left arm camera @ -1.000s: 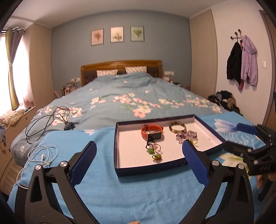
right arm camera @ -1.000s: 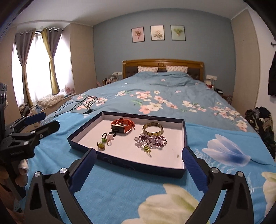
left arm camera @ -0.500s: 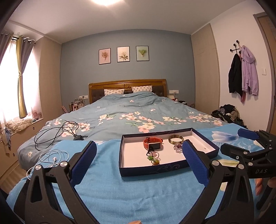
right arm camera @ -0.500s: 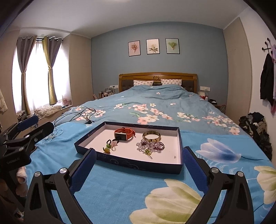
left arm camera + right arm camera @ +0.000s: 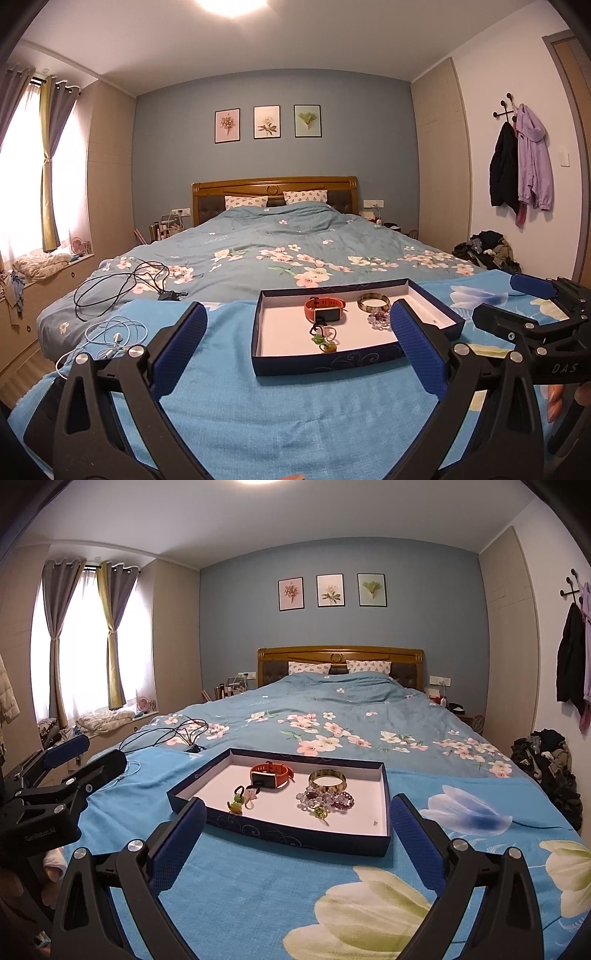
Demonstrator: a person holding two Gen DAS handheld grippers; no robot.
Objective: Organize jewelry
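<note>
A shallow navy box (image 5: 325,363) (image 5: 295,838) with a white floor lies on the blue blanket. In it are an orange smartwatch (image 5: 325,309) (image 5: 269,775), a gold bangle (image 5: 373,303) (image 5: 327,780), a purple bead bracelet (image 5: 380,318) (image 5: 325,799) and small green and pink hair ties (image 5: 323,338) (image 5: 242,799). My left gripper (image 5: 295,350) is open and empty, short of the box's near edge. My right gripper (image 5: 293,843) is open and empty, also short of the box. Each gripper shows at the side of the other's view.
A black cable (image 5: 122,286) (image 5: 166,733) and white earphones (image 5: 110,338) lie on the bed left of the box. The bed stretches back to a wooden headboard (image 5: 275,186). Clothes are piled on the floor at the right (image 5: 546,760).
Both grippers have pulled back and tilted up from the box, so it looks smaller and lower. More of the wall and ceiling shows. The jewelry has not moved.
</note>
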